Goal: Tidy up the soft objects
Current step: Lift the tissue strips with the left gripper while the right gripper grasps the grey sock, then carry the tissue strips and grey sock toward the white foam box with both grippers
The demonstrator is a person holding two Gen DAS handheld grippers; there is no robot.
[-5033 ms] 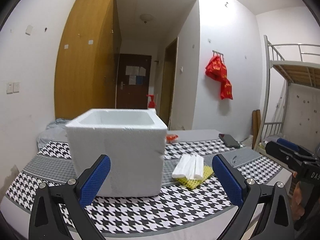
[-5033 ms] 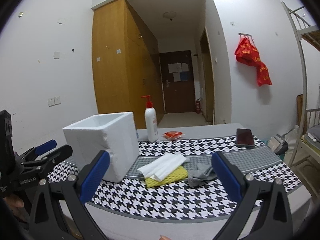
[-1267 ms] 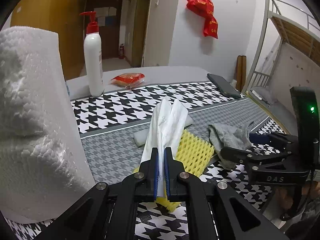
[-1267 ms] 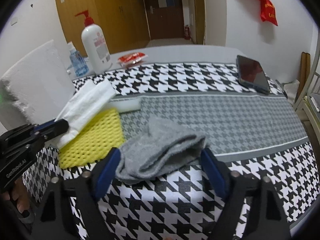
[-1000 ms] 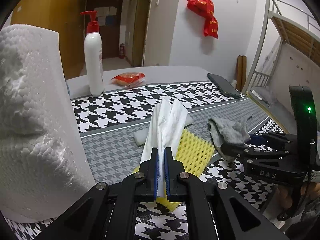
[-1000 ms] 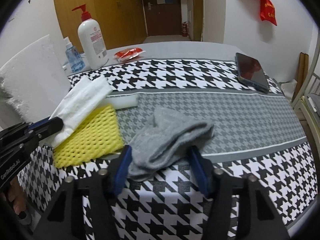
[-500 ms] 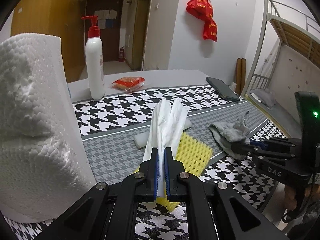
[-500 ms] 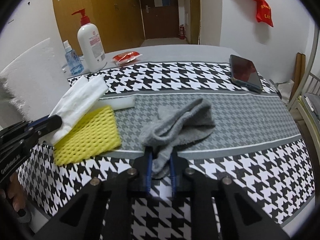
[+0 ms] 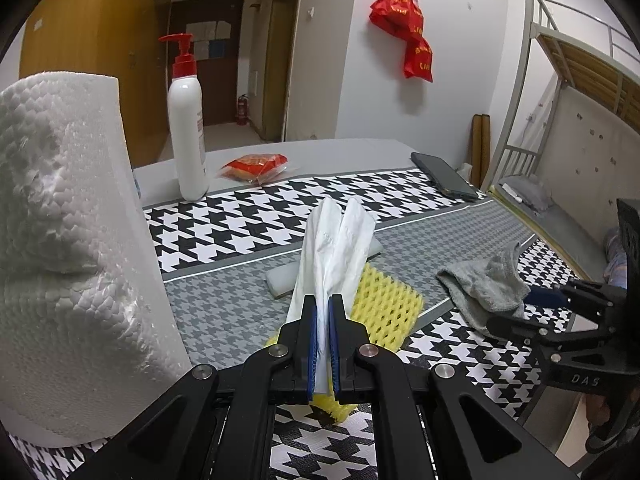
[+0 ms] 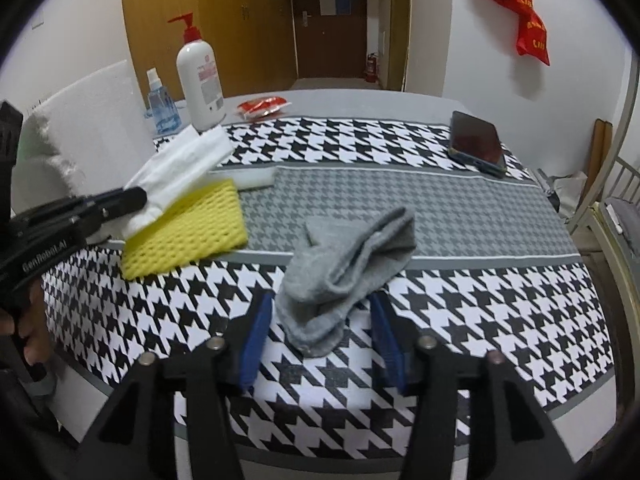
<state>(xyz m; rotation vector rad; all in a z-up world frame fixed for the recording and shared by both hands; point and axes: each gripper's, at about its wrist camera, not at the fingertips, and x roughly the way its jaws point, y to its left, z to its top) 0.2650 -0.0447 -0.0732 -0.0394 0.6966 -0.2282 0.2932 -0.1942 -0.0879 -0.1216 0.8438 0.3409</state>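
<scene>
1. Left gripper [image 9: 323, 342] is pressed together on the near end of the white cloth [image 9: 336, 248] — its blue pads pinch the folded fabric, and the rest of the cloth runs forward over the yellow mesh sponge [image 9: 382, 300].
2. Right gripper [image 10: 322, 334] stands spread, one blue pad on either side of the grey sock [image 10: 348, 268]; the sock lies crumpled on the tablecloth [image 10: 480, 308] between the jaws, and I cannot tell whether the pads touch it.
3. Taking the yellow mesh sponge as the landmark: the white cloth rests on top of it, a white foam block [image 9: 282, 280] lies just behind it, the grey sock sits to its right and apart from it, and the white foam box [image 9: 68, 240] stands to its left.
4. Handling, as a judgement: the white cloth looks light and limp, so it will likely droop from the pinch and may drag the sponge along; a grip at the folded end, as now, seems sound.
5. The sock is soft and bunched — it should squash easily and is unlikely to slip, and the thick middle fold is the best place to take hold.
6. Further behind the sponge stand a pump bottle [image 9: 186, 132] and a red packet [image 9: 256, 162]; a phone [image 10: 476, 142] lies well to the right.
</scene>
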